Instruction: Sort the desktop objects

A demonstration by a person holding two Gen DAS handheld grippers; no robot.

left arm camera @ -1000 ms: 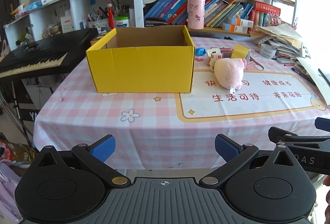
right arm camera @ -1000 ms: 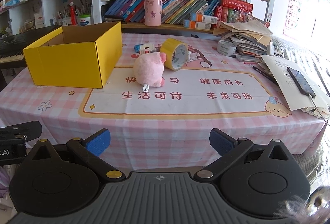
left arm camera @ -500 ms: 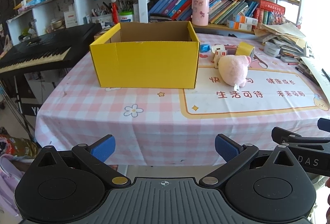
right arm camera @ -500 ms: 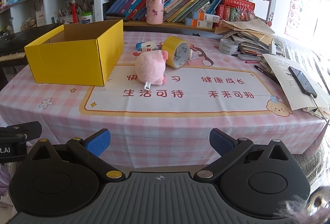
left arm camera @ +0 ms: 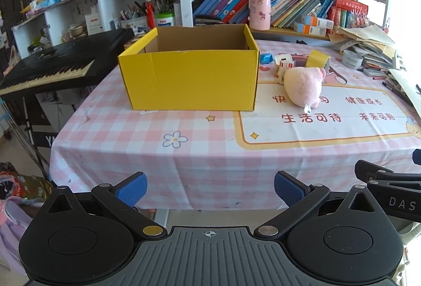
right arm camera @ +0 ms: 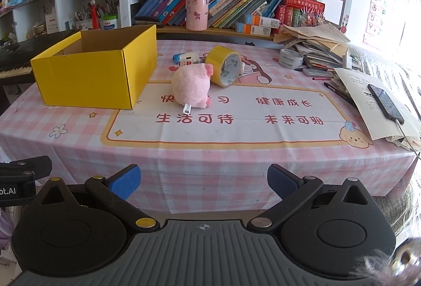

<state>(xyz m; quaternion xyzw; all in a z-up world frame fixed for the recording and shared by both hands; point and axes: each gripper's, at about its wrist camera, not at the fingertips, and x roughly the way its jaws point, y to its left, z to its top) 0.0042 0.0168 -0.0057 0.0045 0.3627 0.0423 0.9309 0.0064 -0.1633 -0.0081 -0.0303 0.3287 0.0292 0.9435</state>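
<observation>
Lying ahead of both wide-open, empty claws: a fluffy pink toy pig (right arm camera: pixel 191 87).
Left claw (left arm camera: pixel 209 187), right claw (right arm camera: pixel 202 180). Pig's round back faces them, ears pointing away; smooth yellow cardboard box (right arm camera: pixel 94 70) sits left.

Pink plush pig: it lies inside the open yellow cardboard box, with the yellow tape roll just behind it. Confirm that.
Not inside. The pink plush pig lies on the tablecloth beside the open yellow cardboard box, as the right wrist view shows; the yellow tape roll is just behind it.
</observation>
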